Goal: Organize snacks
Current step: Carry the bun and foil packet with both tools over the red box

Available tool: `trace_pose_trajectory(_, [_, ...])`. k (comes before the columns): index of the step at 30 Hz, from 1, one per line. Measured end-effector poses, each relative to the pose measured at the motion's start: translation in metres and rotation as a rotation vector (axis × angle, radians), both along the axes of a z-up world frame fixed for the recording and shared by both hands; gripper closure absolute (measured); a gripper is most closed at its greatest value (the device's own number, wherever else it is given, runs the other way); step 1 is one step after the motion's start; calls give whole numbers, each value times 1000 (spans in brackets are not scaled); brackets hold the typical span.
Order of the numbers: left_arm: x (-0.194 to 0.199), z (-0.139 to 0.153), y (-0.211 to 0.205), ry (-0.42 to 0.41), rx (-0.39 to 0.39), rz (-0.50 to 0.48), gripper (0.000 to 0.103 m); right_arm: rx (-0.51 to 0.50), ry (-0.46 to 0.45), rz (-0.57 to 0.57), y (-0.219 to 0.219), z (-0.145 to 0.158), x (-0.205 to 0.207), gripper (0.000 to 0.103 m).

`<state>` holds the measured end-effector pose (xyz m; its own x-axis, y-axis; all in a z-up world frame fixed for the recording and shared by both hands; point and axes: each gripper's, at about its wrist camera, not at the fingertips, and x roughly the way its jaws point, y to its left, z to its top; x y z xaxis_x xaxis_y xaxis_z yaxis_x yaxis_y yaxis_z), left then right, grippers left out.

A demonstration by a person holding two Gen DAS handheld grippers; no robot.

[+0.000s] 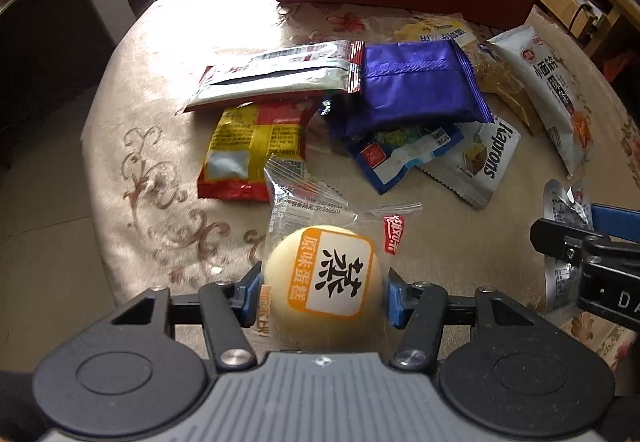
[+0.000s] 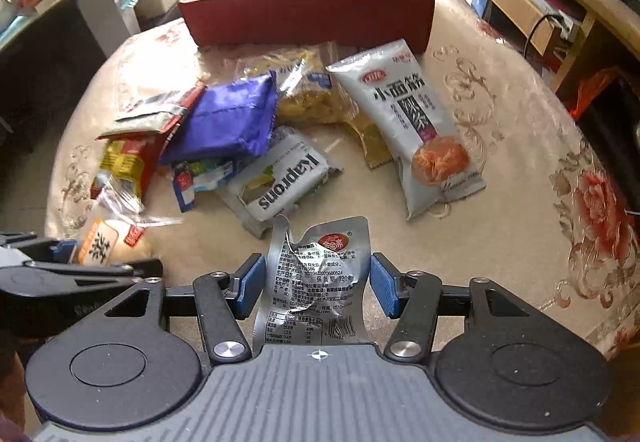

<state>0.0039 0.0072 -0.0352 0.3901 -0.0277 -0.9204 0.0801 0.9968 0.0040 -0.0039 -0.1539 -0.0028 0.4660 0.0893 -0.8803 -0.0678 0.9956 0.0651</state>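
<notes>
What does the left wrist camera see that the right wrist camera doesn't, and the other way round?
Only the left wrist view shows the left gripper closed on the round cake head-on, with its label readable. Only the right wrist view shows the inside of the red box and the printed face of the silver pouch, which sits between the right gripper's blue pads. Both show the purple packet, the Kaprons wafer pack and the white gluten snack bag.
</notes>
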Motion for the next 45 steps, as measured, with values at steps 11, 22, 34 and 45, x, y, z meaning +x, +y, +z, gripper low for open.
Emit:
trace_pose_trajectory(11, [7, 35, -6, -56, -39, -20, 50, 40, -60, -13, 1, 20, 5, 39])
trace_pose_trajectory(22, [53, 58, -11, -104, -89, -36, 50, 48, -89, -73, -7, 29, 31, 39])
trace_pose_trajectory(34, [104, 75, -22, -163, -99, -39, 50, 69, -127, -106, -17, 44, 77, 39])
trace_pose_trajectory(45, [147, 81, -37, -200, -94, -38, 50, 82, -164, -129, -24, 53, 121, 39])
